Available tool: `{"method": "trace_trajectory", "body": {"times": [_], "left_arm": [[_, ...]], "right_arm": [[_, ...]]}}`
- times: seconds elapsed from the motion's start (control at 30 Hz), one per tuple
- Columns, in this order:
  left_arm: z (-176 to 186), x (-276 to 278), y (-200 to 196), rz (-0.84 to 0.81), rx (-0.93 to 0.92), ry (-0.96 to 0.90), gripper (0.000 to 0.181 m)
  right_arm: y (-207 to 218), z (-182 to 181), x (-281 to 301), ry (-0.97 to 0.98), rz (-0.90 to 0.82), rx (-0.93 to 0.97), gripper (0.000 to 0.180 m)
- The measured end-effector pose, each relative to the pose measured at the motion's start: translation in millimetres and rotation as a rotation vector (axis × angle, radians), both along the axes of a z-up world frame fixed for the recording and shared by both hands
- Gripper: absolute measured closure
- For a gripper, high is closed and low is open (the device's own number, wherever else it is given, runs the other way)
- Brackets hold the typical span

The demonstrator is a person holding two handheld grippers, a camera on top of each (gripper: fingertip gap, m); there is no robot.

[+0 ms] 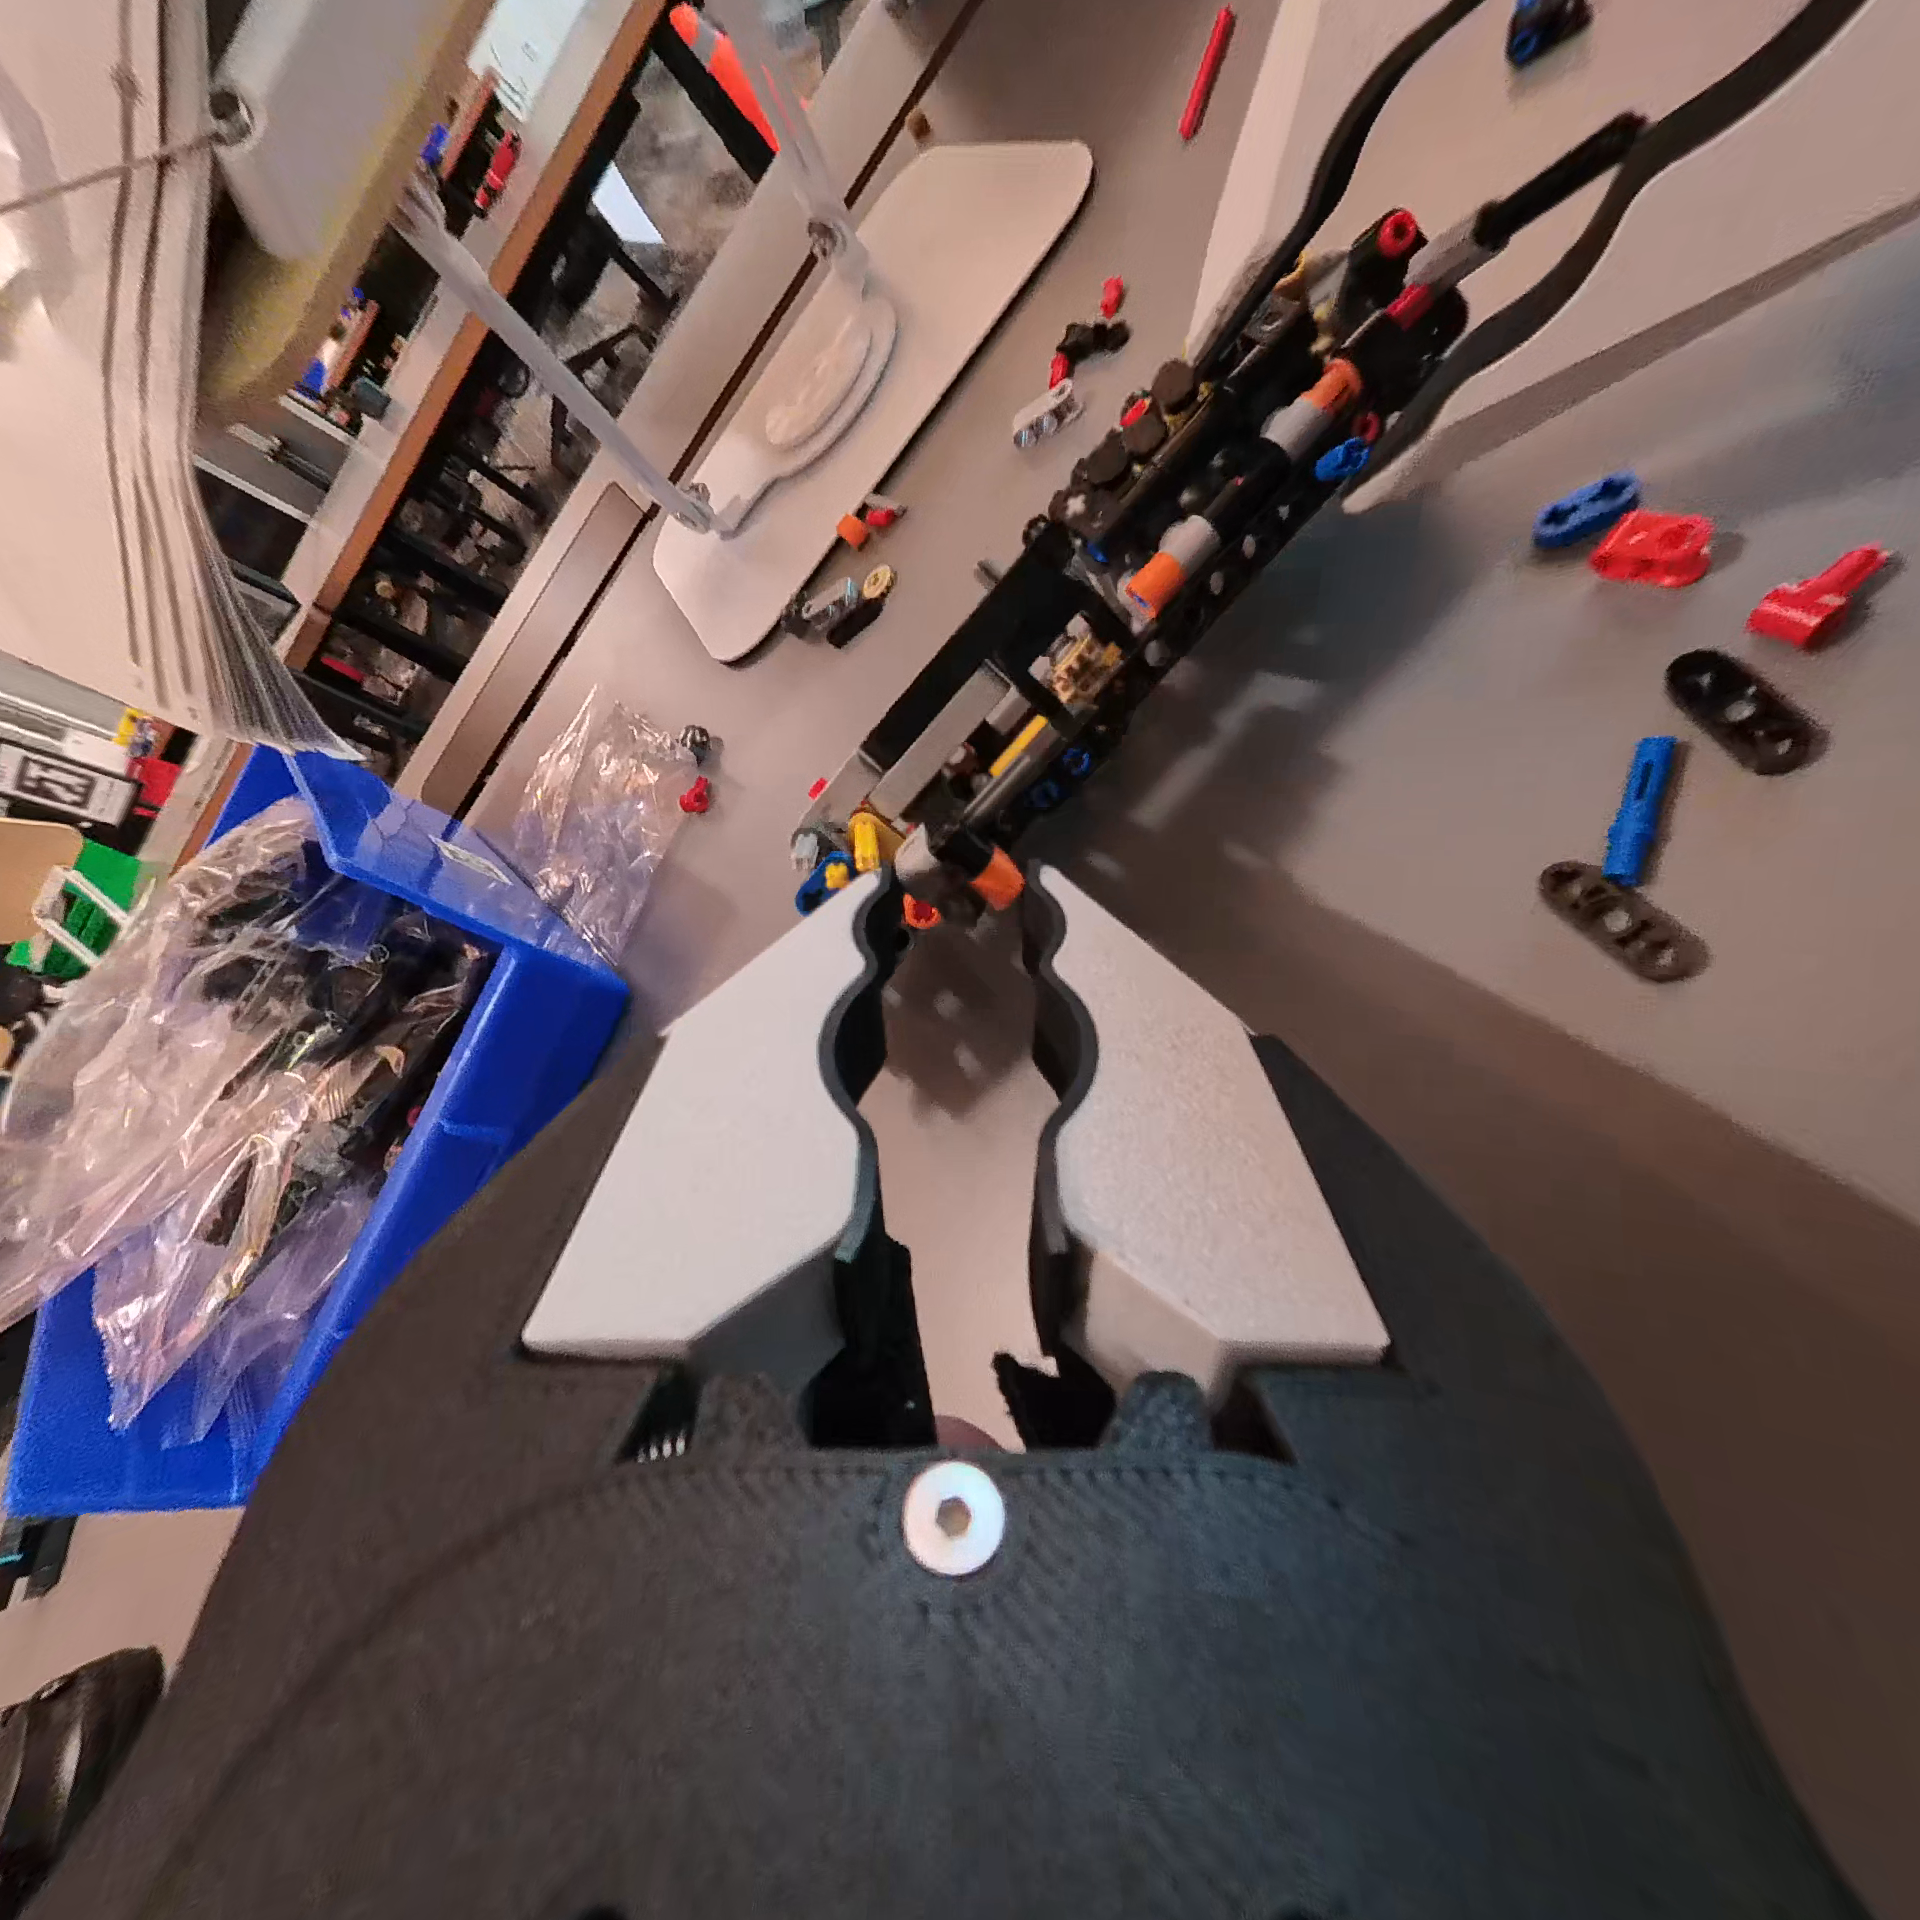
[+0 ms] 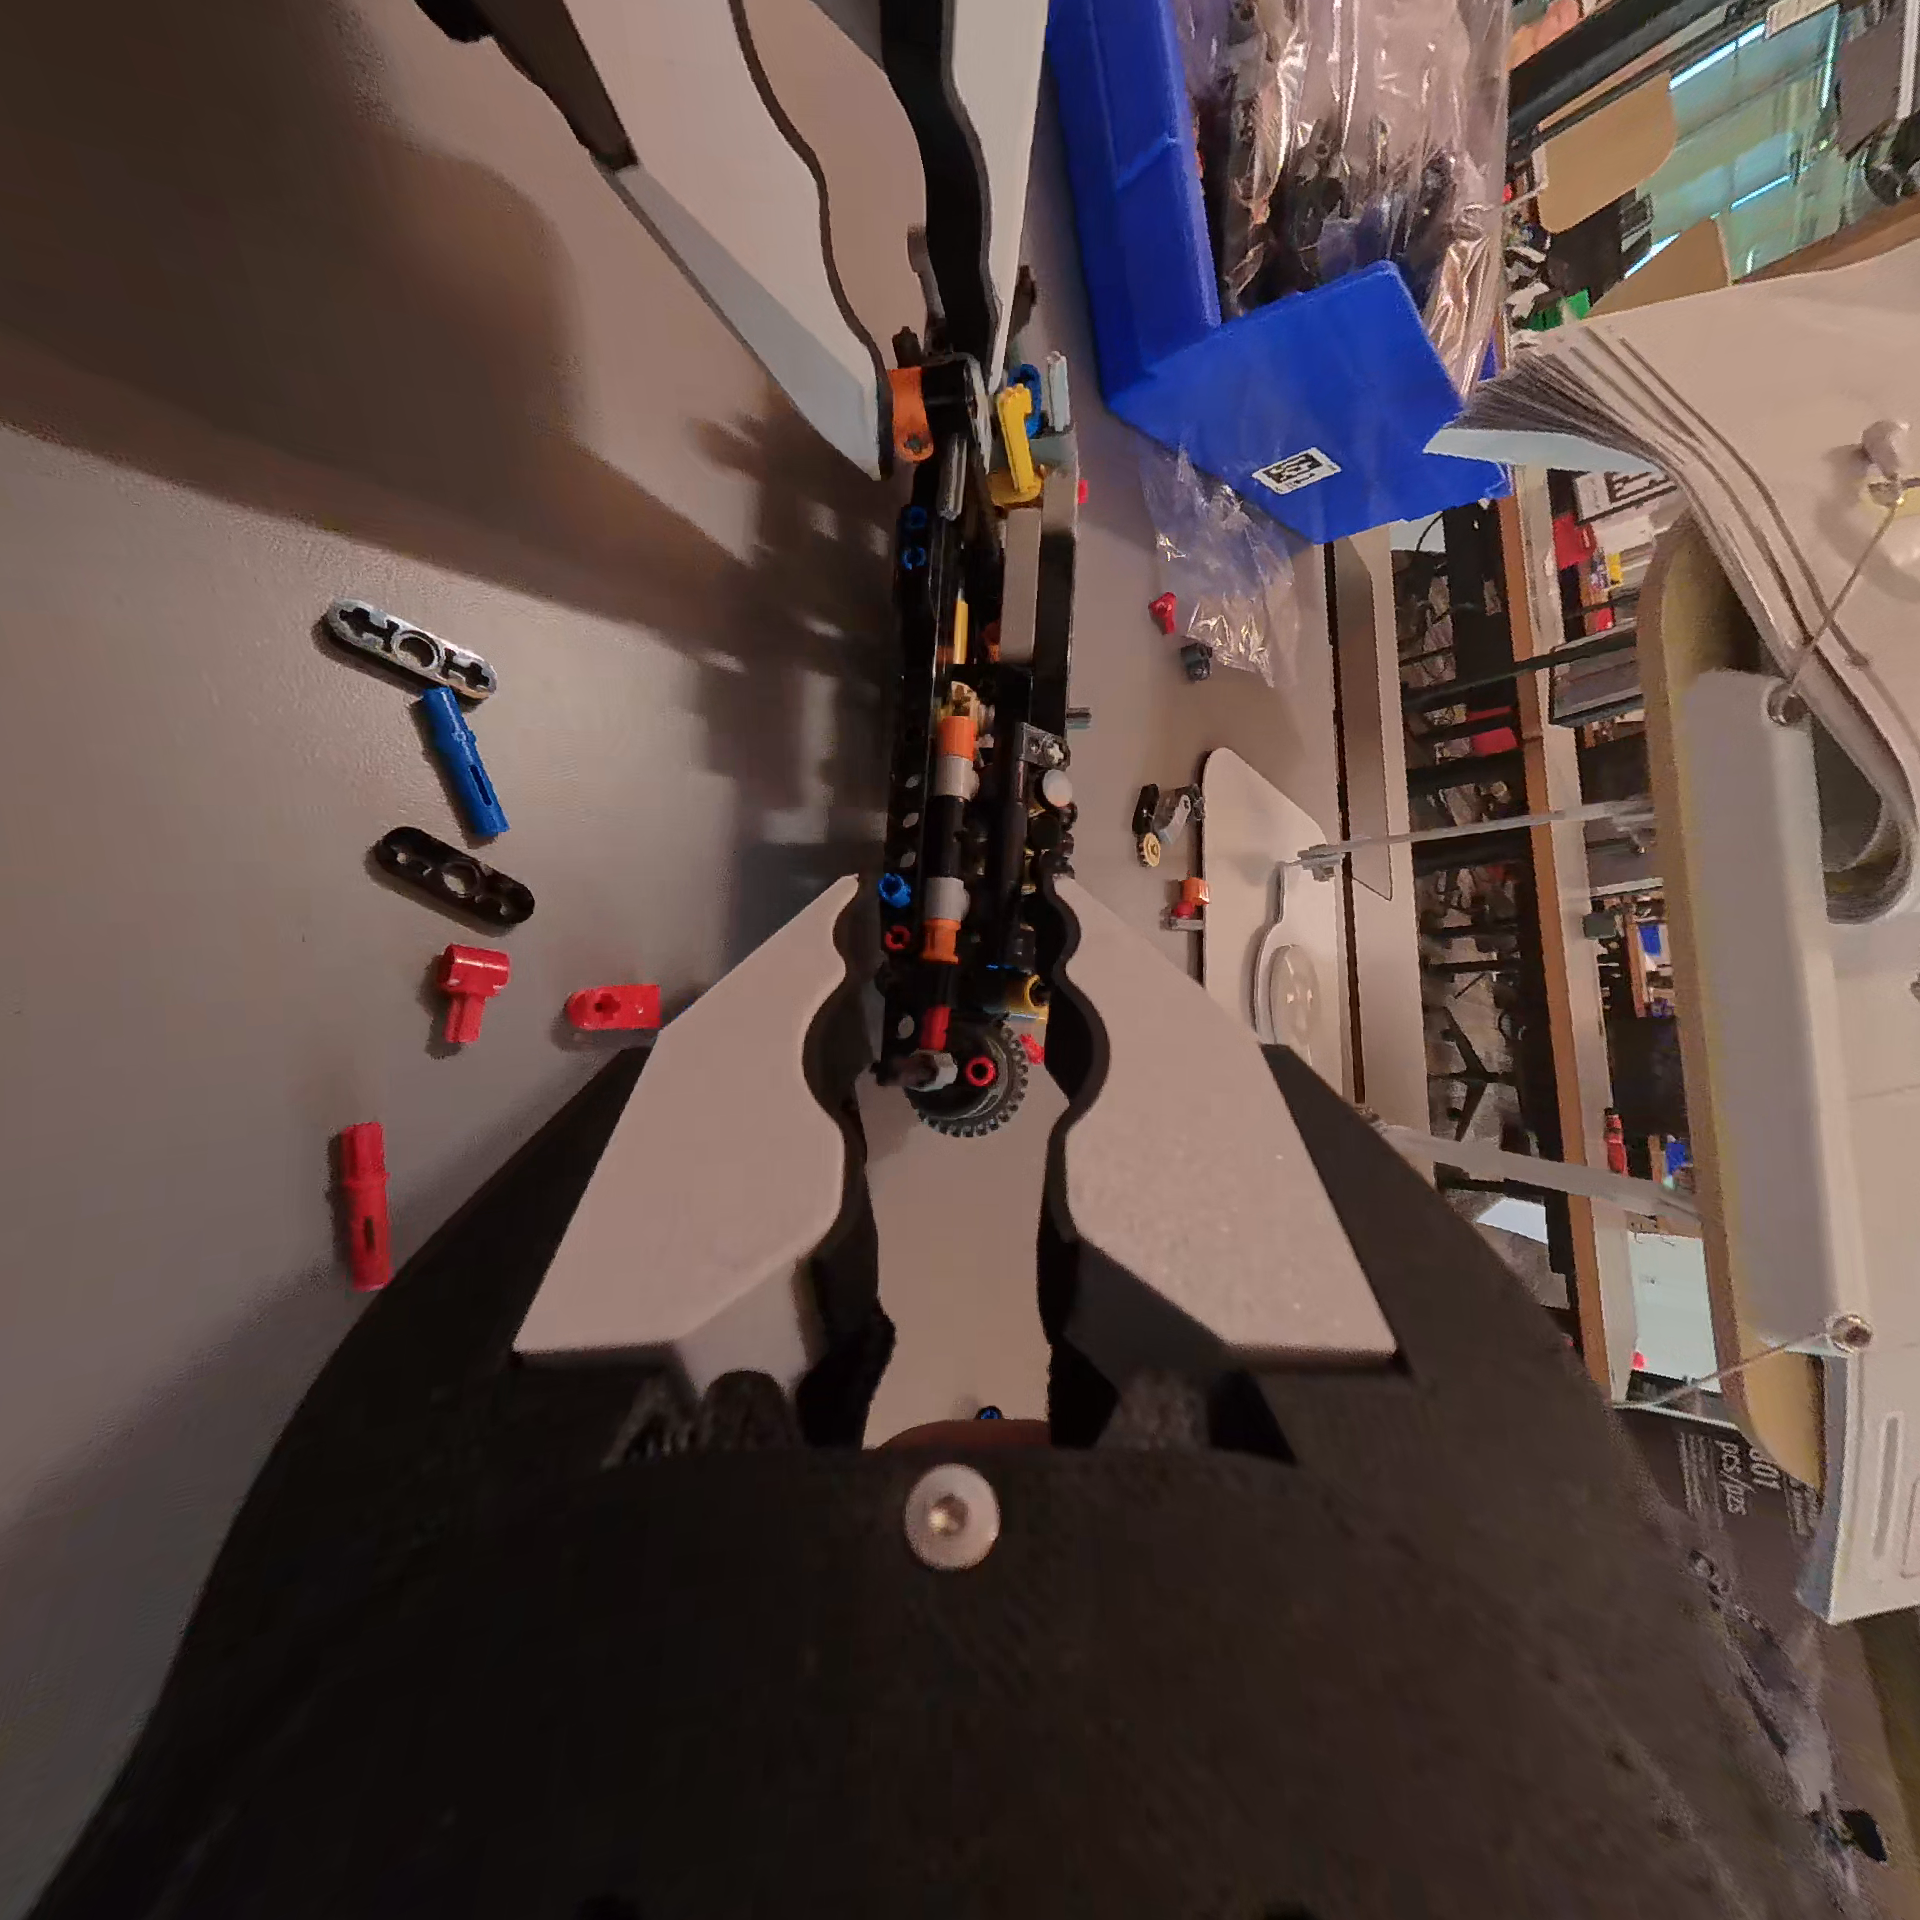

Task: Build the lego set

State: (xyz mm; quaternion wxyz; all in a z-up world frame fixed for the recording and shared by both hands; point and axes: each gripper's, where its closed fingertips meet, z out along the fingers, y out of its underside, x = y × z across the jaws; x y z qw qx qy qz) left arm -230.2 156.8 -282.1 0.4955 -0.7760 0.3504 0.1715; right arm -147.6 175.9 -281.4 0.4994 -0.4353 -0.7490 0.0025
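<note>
A long black lego assembly [image 1: 1195,520] with orange, grey, blue and red parts is held above the grey table [image 1: 1558,1091] between both grippers. My left gripper [image 1: 961,894] is shut on its near end, by an orange connector [image 1: 995,873]. My right gripper [image 2: 956,904] is shut on the other end [image 2: 966,935], where a dark gear [image 2: 966,1096] sits between the fingers. Each gripper also shows at the far end in the other view: the right one [image 1: 1507,208], the left one [image 2: 935,343]. Loose parts lie beside the assembly: a blue pin [image 2: 464,764], a black beam [image 2: 454,876] and a red pin [image 2: 362,1205].
A blue bin [image 1: 468,1091] with plastic bags of parts [image 1: 208,1039] stands by the table edge; it also shows in the right wrist view [image 2: 1299,416]. A white stand base [image 1: 883,395] holds an instruction booklet [image 1: 156,416] overhead. Small parts [image 1: 1081,343] lie scattered near it. My right fingertips sit around 9 cm from my left ones. The blue pin [image 2: 464,764] is about 7 cm from my right fingertips. My left wrist view [image 1: 1643,807] looks at it from another angle.
</note>
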Motion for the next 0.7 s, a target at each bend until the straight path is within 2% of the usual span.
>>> {"method": "trace_trajectory", "body": {"times": [0.2, 0.43, 0.7], "left_arm": [[-17, -11, 3, 0.020, -0.061, 0.042, 0.159], [-35, -17, 3, 0.040, -0.138, 0.046, 0.158], [-37, -17, 0, 0.030, -0.192, -0.009, 0.158]], "right_arm": [[1, -13, -8, -0.047, 0.008, 0.031, 0.153], [2, -16, -4, -0.072, -0.005, -0.065, 0.149], [1, -6, 25, -0.054, -0.031, -0.172, 0.148]]}}
